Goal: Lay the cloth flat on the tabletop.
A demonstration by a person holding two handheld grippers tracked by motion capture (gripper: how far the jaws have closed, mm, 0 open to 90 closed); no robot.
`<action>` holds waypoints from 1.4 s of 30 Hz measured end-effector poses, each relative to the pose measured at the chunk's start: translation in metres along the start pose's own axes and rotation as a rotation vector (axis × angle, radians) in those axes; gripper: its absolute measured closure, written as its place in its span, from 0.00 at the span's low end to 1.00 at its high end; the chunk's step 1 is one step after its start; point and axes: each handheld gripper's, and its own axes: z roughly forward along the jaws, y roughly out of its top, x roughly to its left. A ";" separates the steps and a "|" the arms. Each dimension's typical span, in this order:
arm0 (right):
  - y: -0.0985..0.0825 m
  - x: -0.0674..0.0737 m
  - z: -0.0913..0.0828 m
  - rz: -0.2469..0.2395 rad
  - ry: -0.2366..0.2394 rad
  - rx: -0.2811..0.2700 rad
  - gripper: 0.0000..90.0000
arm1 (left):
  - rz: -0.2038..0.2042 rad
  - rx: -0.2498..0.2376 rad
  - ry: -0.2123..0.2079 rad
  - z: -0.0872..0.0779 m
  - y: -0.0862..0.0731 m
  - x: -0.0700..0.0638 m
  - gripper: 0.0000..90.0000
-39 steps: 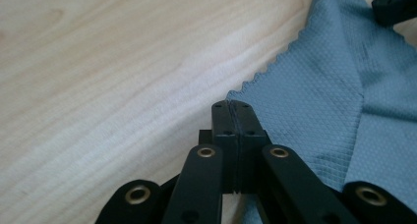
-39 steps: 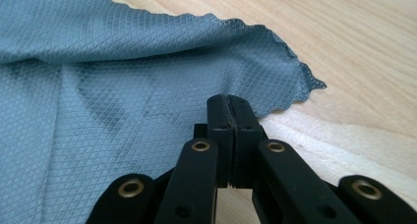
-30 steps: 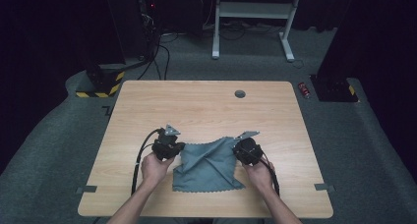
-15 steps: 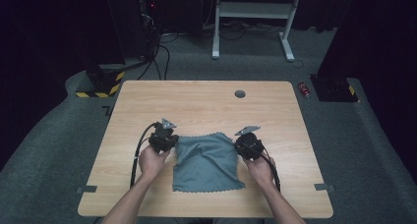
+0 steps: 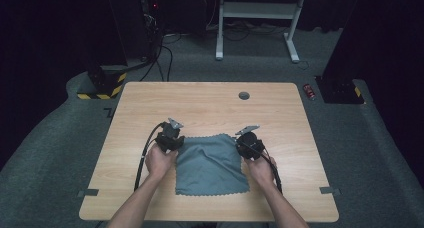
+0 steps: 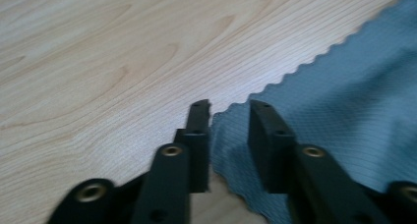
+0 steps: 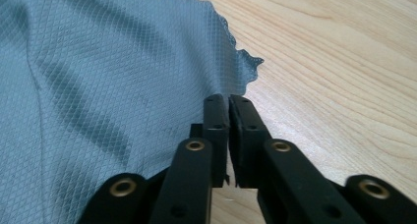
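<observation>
Now, from where I stand, reading across the table from the left:

Left gripper [image 5: 170,139]: it sits at the far left corner of the grey cloth [image 5: 212,164]; its jaws have just been opening and now stand parted, with the scalloped corner lying loose between them [image 6: 230,117], no pad pressing on it.

Cloth: a grey microfibre cloth with a scalloped edge, spread almost flat on the wooden table [image 5: 210,103], at the near middle, between the two hands; a few soft ridges run across it.

Long axis: the cloth is close to square, a little longer from the far edge to the near edge; the far edge runs straight from one gripper to the other.

Right gripper [image 5: 247,140]: it is at the far right corner; its jaws have just been easing apart a little, yet a narrow slit is all that shows between them, and the cloth's edge [image 7: 216,52] runs up to the tips. I cannot tell whether the pads pinch it.

Which way it lies: the cloth stretches from both sets of tongs back toward the person, each corner right at a tip.

Nearer hand: neither; both are equally at the cloth, so I judge any next pull or fold would turn on that far edge.
</observation>
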 end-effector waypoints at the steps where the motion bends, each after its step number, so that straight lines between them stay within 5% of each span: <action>1: 0.000 -0.003 -0.002 0.010 -0.001 -0.014 0.89 | -0.015 -0.018 -0.021 -0.005 -0.003 -0.002 0.68; 4: 0.000 -0.005 -0.002 0.027 -0.003 -0.019 0.86 | 0.004 -0.017 -0.037 -0.011 -0.014 -0.007 0.64; 7: -0.001 -0.007 0.003 0.054 -0.003 -0.017 0.84 | -0.022 -0.010 -0.071 -0.012 -0.026 -0.010 0.63; 11: 0.001 0.000 0.013 0.032 0.012 0.007 0.85 | -0.021 0.016 -0.072 -0.007 -0.030 -0.010 0.64; 18: 0.001 0.004 0.021 0.016 0.004 0.034 0.88 | 0.014 0.039 -0.006 0.009 -0.023 -0.004 0.64; 19: 0.003 0.003 0.022 0.009 -0.016 0.035 0.88 | 0.039 0.051 0.028 0.013 -0.017 -0.001 0.64; 26: 0.007 -0.004 0.025 0.041 -0.062 0.038 0.82 | -0.009 0.110 0.069 0.017 -0.003 0.010 0.59; 33: -0.011 0.011 0.000 0.014 0.036 -0.038 0.80 | 0.000 0.003 -0.076 -0.018 -0.029 -0.016 0.53; 39: -0.036 0.023 -0.020 -0.008 0.091 -0.068 0.80 | 0.020 0.004 -0.162 -0.042 -0.058 -0.038 0.52; 42: -0.042 0.024 -0.023 -0.004 0.098 -0.070 0.80 | 0.048 0.014 -0.161 -0.046 -0.066 -0.045 0.52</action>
